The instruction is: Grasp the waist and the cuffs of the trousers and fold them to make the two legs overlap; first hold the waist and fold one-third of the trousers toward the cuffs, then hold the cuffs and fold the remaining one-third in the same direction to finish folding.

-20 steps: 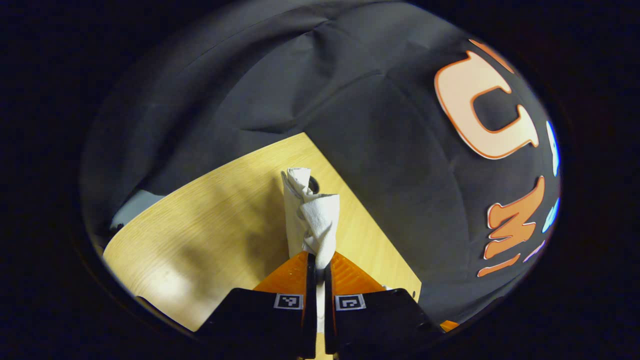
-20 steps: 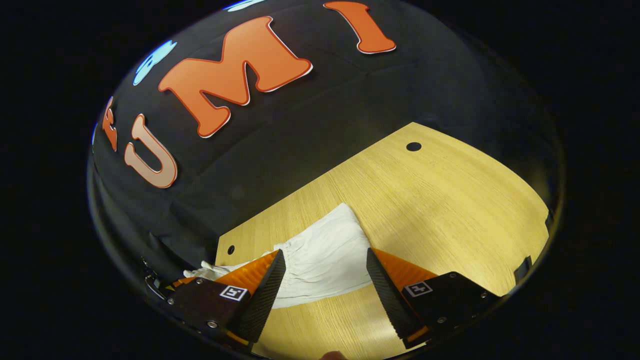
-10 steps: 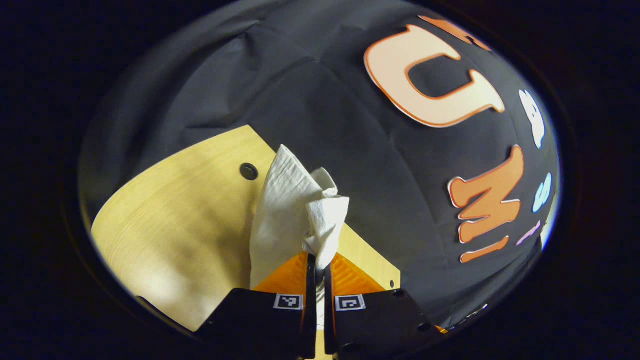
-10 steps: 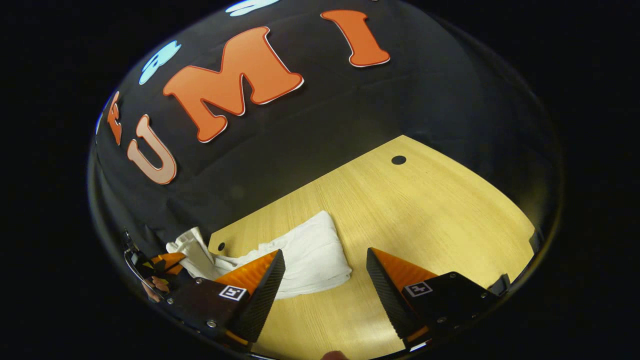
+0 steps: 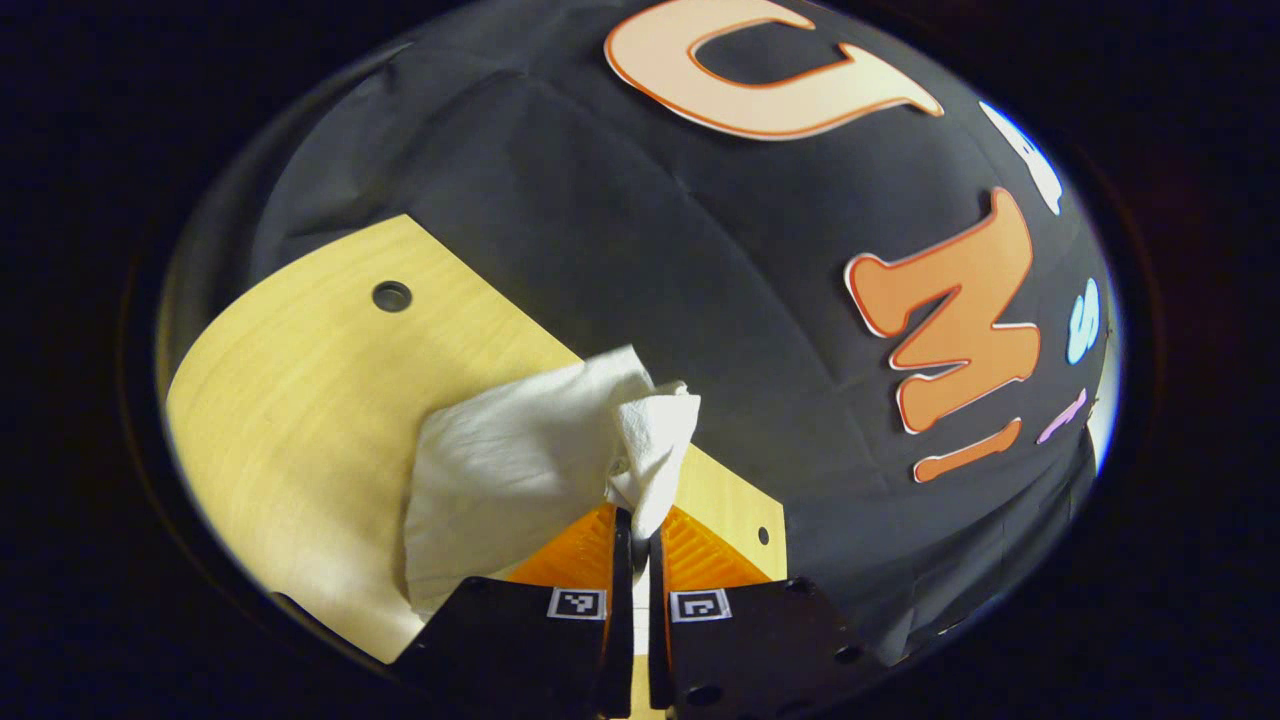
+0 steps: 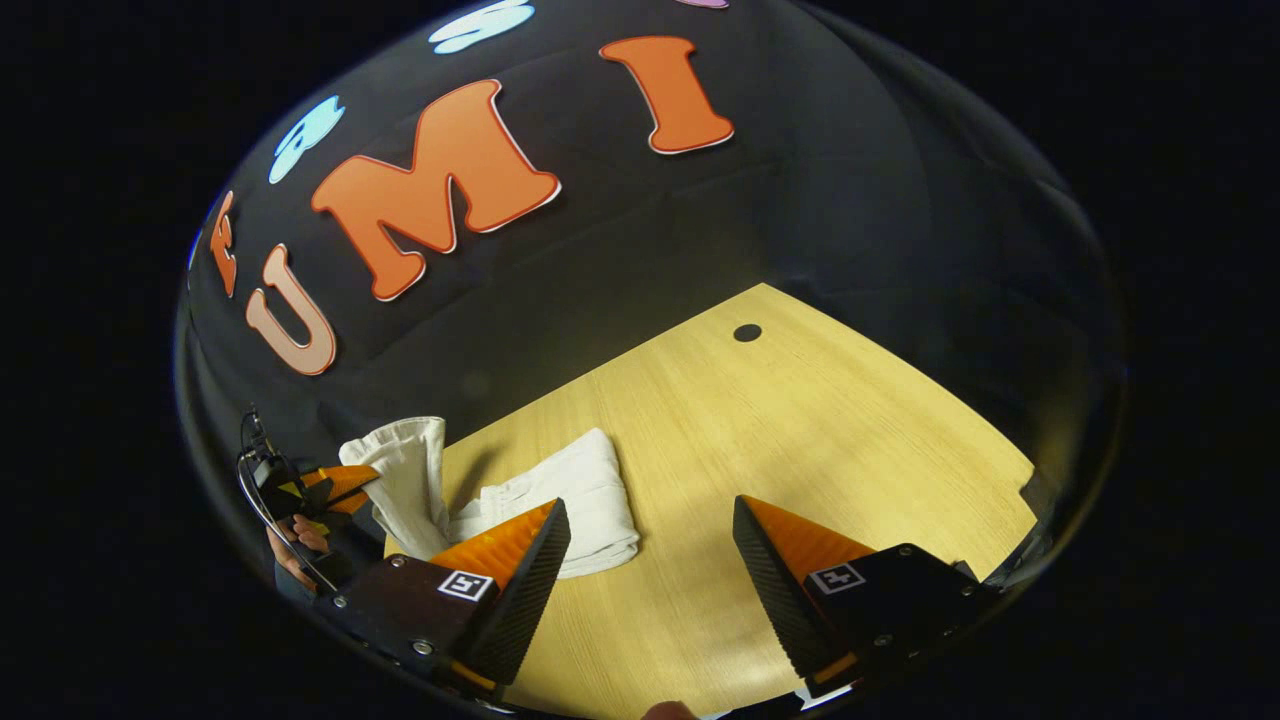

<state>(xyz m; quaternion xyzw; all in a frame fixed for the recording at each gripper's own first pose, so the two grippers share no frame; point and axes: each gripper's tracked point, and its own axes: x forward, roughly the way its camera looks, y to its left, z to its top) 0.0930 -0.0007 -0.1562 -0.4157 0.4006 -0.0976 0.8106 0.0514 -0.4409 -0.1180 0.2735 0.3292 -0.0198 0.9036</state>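
The white trousers (image 5: 520,470) lie partly folded on the wooden table (image 5: 290,400). My left gripper (image 5: 632,535) is shut on a bunched end of the cloth, lifting it off the table. In the right gripper view the trousers (image 6: 570,495) rest near the table's left edge, with one end raised (image 6: 405,480) in the left gripper (image 6: 340,482) at the far left. My right gripper (image 6: 650,560) hovers open above bare wood, to the right of the cloth, holding nothing.
The table (image 6: 800,450) has a small round hole (image 6: 747,332) near its far edge and another hole (image 5: 391,296) in the left gripper view. Black cloth walls close in behind the table. A hand (image 6: 295,545) holds the left gripper.
The left gripper has swung the held cloth end sideways over the table, spreading it wider. The right gripper has drawn back and to the right, away from the trousers.
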